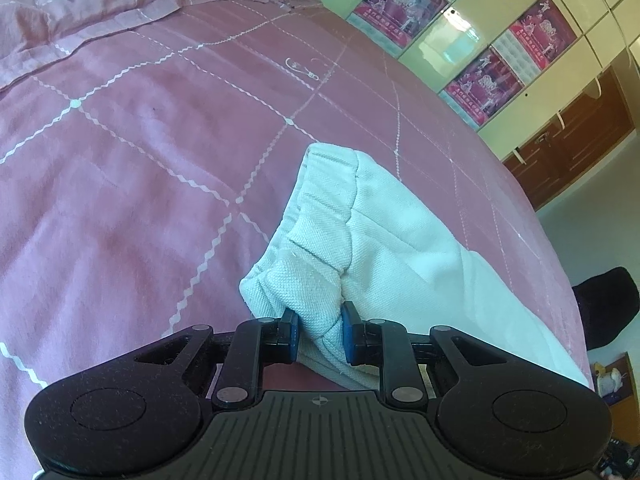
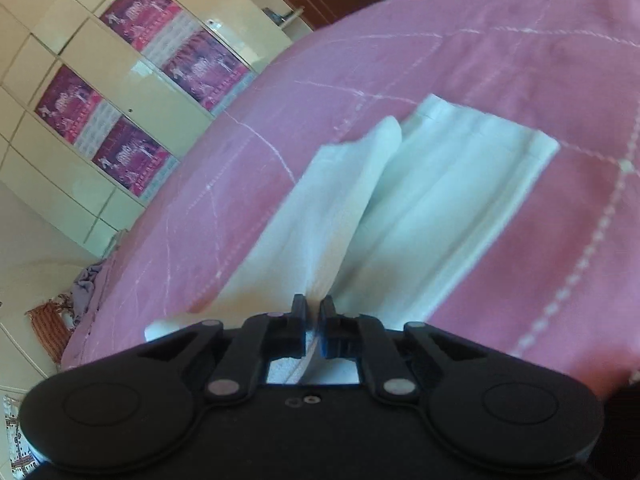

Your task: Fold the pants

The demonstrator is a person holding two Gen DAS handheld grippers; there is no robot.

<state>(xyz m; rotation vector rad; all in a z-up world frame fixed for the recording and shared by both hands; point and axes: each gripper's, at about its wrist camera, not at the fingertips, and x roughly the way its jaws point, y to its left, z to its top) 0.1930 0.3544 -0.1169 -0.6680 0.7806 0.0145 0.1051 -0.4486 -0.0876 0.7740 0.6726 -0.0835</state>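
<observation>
Left jaws: the left gripper [image 1: 319,334] had its 2 blue pads [image 1: 293,338] pressed into a bunched wad of the elastic waistband [image 1: 320,204], pinching it with cloth filling the gap.
Right jaws: the right gripper [image 2: 314,320] was nearly closed on a thin raised ridge of the same cloth, 1 edge running back between the fingers.
Garment: white pants [image 1: 404,236], lifted at both grips and otherwise lying on the pink bedspread [image 1: 140,152].
Leg ends: in the right wrist view 2 hems [image 2: 484,132] lay side by side on the spread, the nearer leg [image 2: 340,184] draped partly over the other.
Long axis: it ran from the waistband at the left gripper to the hems beyond the right gripper, waist end towards the left hand.
Step in hand: judged as the lengthwise fold, the 2 legs being brought together; no cross fold showed yet.
Next move: it probably called for carrying both grips sideways together, keeping the cloth taut between them, so 1 leg landed squarely on the other.
Risk: the right pinch looked shallow, and blur hid how much cloth it held.
Surroundings: a cream wardrobe [image 2: 80,80] with magenta panels stood beyond the bed.
</observation>
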